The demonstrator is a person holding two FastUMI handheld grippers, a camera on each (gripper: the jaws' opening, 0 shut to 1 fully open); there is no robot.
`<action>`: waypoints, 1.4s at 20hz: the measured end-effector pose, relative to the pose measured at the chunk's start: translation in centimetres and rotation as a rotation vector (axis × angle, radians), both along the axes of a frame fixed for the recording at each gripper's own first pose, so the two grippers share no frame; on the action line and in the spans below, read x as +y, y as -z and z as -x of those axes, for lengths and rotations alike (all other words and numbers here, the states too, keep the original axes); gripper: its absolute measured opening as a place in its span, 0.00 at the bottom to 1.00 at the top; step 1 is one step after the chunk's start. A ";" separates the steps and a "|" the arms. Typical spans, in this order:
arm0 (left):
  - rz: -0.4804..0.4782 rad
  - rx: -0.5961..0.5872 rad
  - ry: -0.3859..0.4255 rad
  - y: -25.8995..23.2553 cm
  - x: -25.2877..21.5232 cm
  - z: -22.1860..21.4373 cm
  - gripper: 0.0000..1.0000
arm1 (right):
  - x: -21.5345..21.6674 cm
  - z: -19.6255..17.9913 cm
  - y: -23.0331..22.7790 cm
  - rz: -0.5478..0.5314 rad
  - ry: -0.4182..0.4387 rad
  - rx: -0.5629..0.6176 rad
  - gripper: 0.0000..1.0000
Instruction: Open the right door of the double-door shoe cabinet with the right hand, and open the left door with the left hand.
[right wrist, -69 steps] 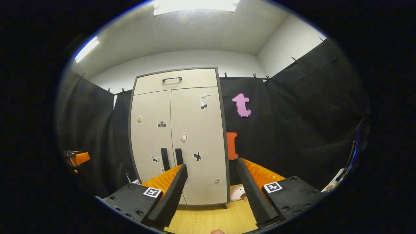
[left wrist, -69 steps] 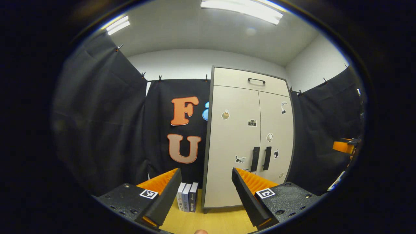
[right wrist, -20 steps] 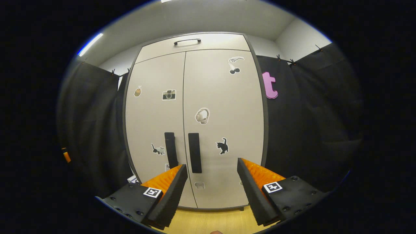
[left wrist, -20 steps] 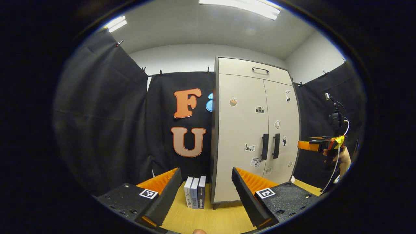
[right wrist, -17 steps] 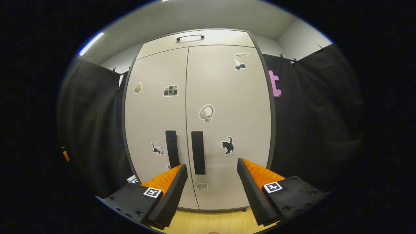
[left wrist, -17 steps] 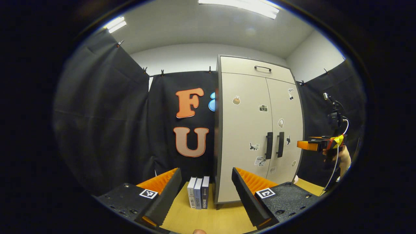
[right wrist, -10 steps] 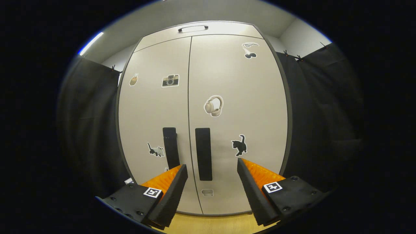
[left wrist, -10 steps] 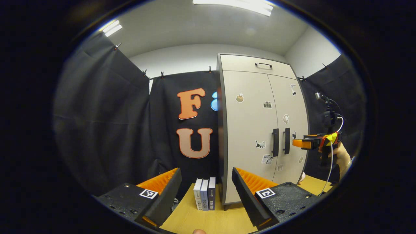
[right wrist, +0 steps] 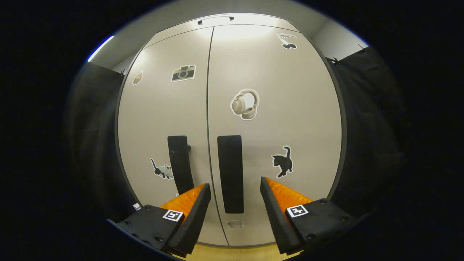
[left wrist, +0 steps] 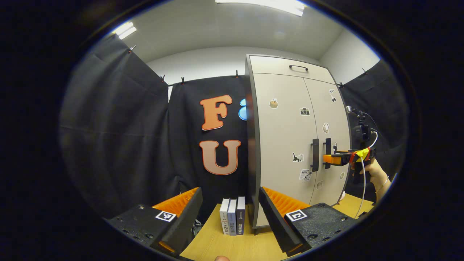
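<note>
- The shoe cabinet stands upright on the wooden surface against the black cloth wall; both of its doors are closed.
- In the right gripper view, the right tongs are spread wide and hold nothing.
- The right door handle, a dark vertical bar, appears in the gap between the two fingers; neither finger touches it.
- The left door handle is just beside the right one, across the seam between the doors, and appears above the left-hand finger of the right tongs.
- The right door carries a headphone sticker above its handle and a black cat sticker beside it.
- The left door carries a camera sticker near its top and a small cat sticker beside its handle.
- In the left gripper view, the left tongs are spread wide and hold nothing; they are well apart from the cabinet and point at its left front corner.
- In the same view, the right tongs, held by a hand, are level with the two handles, with the tips at the right door handle; contact cannot be told.
- Three books stand upright on the surface just beside the left side of the cabinet.
- A top drawer with a dark handle sits above the two doors.
</note>
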State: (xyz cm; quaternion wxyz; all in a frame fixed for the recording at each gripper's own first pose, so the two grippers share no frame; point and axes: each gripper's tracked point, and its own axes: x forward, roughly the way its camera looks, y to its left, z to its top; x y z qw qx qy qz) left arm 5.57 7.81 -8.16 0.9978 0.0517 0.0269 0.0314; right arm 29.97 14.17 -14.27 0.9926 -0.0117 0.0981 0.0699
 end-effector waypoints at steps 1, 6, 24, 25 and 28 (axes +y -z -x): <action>-0.001 0.000 -0.005 0.1 0.3 -0.2 0.94 | 0.1 -0.3 0.3 -0.003 -0.003 0.005 0.87; 0.003 0.003 -0.021 0.6 1.0 -0.8 0.94 | 0.3 -1.4 0.4 -0.007 0.015 0.002 0.72; 0.034 0.036 -0.020 1.2 -0.6 -0.2 0.94 | 0.3 -1.2 1.0 -0.075 0.011 0.068 0.18; 0.036 0.037 -0.015 1.1 -0.9 0.0 0.94 | 0.3 -0.8 1.0 -0.078 0.001 0.079 0.18; 0.038 0.037 -0.006 1.0 -2.1 0.9 0.94 | 0.0 0.3 0.6 -0.062 -0.021 0.082 0.18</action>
